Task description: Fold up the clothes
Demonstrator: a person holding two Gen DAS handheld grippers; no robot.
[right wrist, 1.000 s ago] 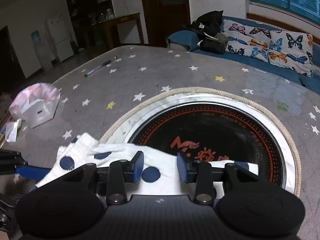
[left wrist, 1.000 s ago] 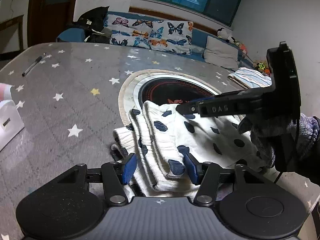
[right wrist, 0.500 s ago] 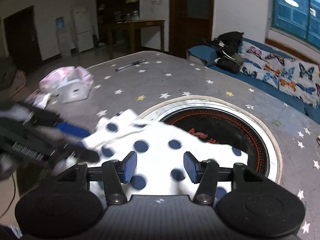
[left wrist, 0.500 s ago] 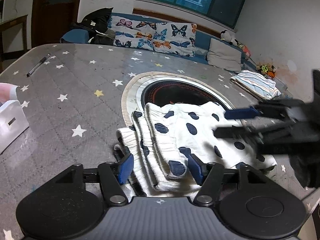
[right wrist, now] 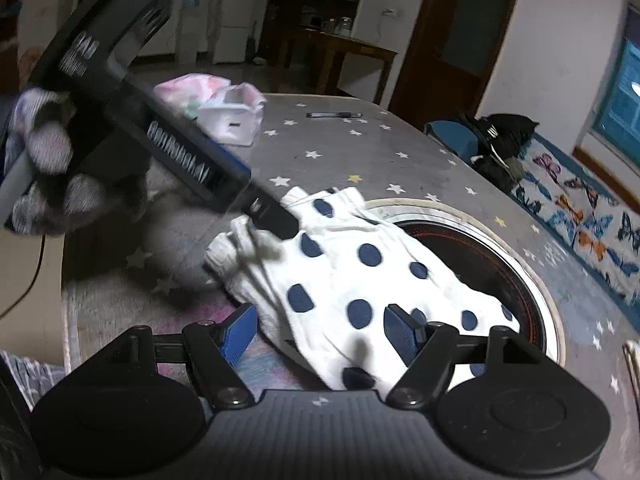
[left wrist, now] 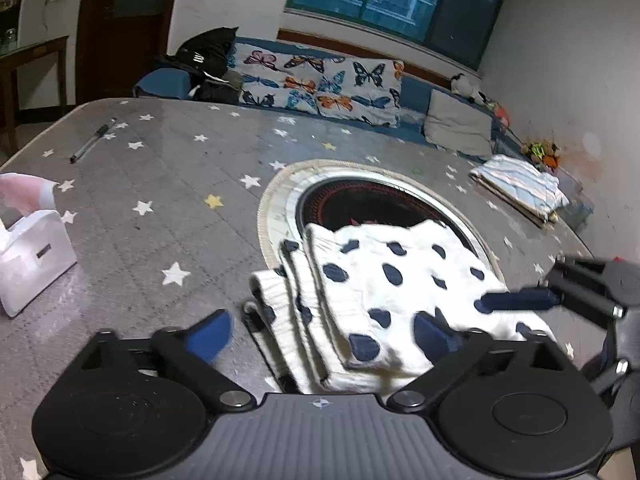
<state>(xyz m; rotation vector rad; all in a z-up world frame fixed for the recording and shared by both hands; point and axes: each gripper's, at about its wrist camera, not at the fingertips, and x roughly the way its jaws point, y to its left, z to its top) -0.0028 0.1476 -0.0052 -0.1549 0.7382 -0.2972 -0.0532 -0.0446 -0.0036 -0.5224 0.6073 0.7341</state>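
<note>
A white garment with dark blue dots (left wrist: 384, 276) lies folded on the grey star-patterned table (left wrist: 160, 200), partly over a round black inset. My left gripper (left wrist: 320, 336) straddles its ribbed near edge. Its jaws are opening wide and the blue pads (left wrist: 208, 336) stand clear of the cloth. In the right wrist view my right gripper (right wrist: 320, 330) sits over the garment (right wrist: 340, 276) at its near side. Its jaws are opening too, with cloth between the pads but not pinched. The left gripper (right wrist: 272, 216) reaches in from the upper left, held by a gloved hand (right wrist: 48, 184).
A white tissue box (left wrist: 32, 256) stands at the table's left and a pen (left wrist: 92, 140) lies at the far left. A folded striped cloth (left wrist: 520, 188) rests at the far right. The round black inset (left wrist: 372, 208) lies mid-table, with a butterfly-cushioned sofa (left wrist: 320, 84) behind.
Both grippers' jaws have spread apart and let go of the garment. The right gripper has rolled and drawn away toward the table's right side. The garment now lies flat and folded.
</note>
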